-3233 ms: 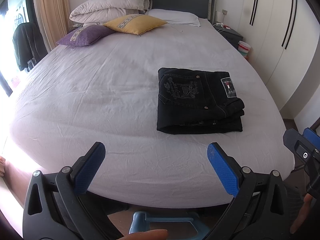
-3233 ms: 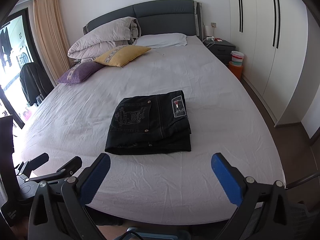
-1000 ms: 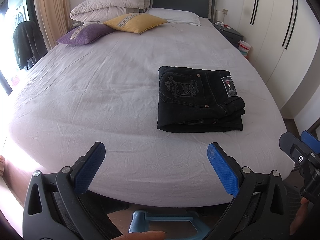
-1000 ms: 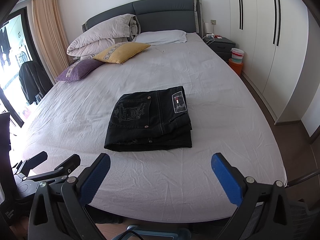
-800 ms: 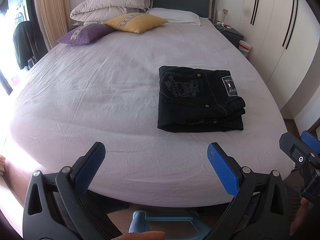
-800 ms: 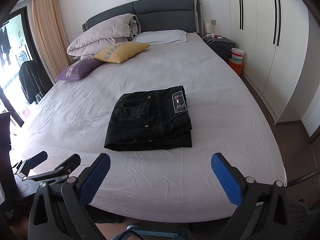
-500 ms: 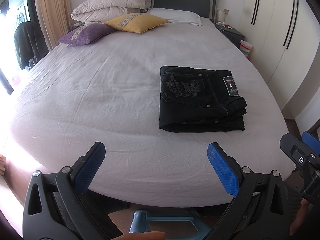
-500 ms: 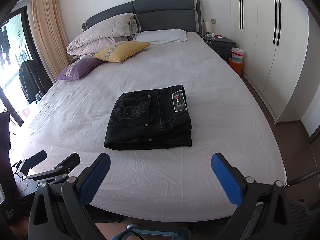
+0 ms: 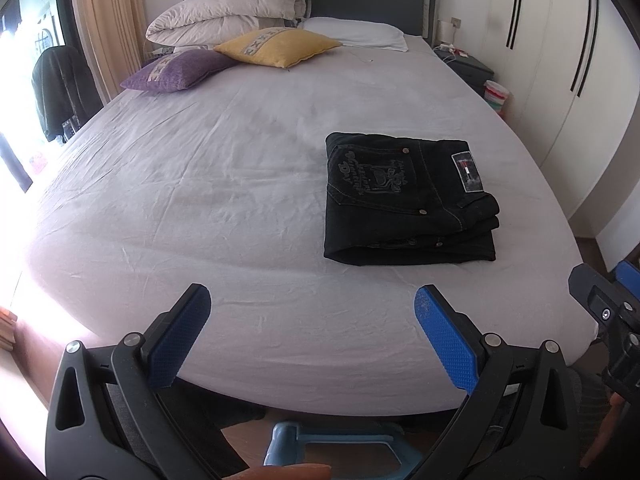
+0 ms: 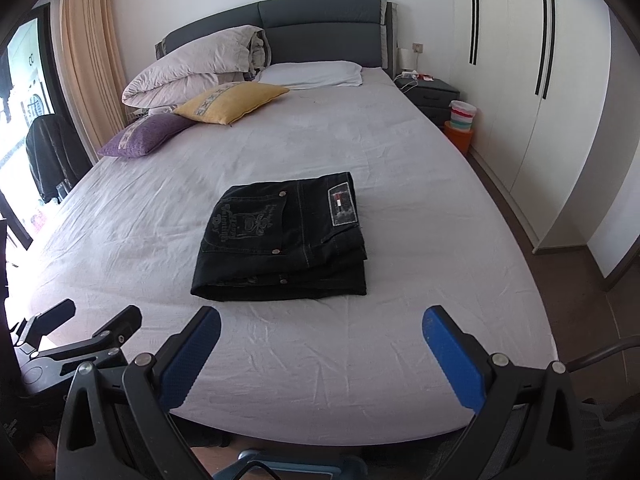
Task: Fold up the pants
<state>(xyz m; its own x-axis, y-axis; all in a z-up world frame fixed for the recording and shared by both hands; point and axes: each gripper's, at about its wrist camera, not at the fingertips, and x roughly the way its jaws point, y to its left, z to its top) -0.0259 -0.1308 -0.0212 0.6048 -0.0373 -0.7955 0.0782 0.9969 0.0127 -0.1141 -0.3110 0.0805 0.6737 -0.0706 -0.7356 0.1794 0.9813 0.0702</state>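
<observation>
Black jeans (image 9: 404, 196) lie folded into a flat rectangle on the grey bed sheet (image 9: 224, 184), back pocket and label up. They also show in the right wrist view (image 10: 284, 236), near the middle of the bed. My left gripper (image 9: 312, 312) is open and empty, held back over the foot edge of the bed. My right gripper (image 10: 320, 332) is open and empty, also back at the foot edge, apart from the jeans. Part of the left gripper (image 10: 76, 332) shows at the lower left of the right wrist view.
A purple cushion (image 10: 144, 136), a yellow cushion (image 10: 232, 102), a folded duvet (image 10: 196, 66) and a white pillow (image 10: 312, 74) lie at the headboard. A nightstand (image 10: 432, 94) and white wardrobes (image 10: 540, 100) stand to the right. A dark chair (image 10: 52, 156) stands on the left.
Both grippers have stayed open and drifted only slightly. The folded jeans have not moved.
</observation>
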